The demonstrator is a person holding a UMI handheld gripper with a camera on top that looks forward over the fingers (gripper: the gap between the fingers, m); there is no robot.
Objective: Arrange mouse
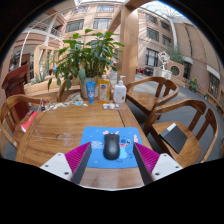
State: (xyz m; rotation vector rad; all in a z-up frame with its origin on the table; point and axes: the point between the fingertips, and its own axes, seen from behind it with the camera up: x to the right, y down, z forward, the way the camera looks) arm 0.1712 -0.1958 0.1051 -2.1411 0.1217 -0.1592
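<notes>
A black computer mouse (111,146) lies on a blue patterned mouse mat (90,137) on a wooden table (60,125). My gripper (112,160) is open, with the magenta pads (76,157) spread wide at either side. The mouse stands between the fingertips, just ahead, with a clear gap on both sides. It rests on the mat on its own.
A potted plant (88,55) stands at the table's far edge with bottles (120,92) and small containers beside it. Wooden chairs stand at the right (165,105) and left (12,115). A red object (30,120) lies on the table's left side.
</notes>
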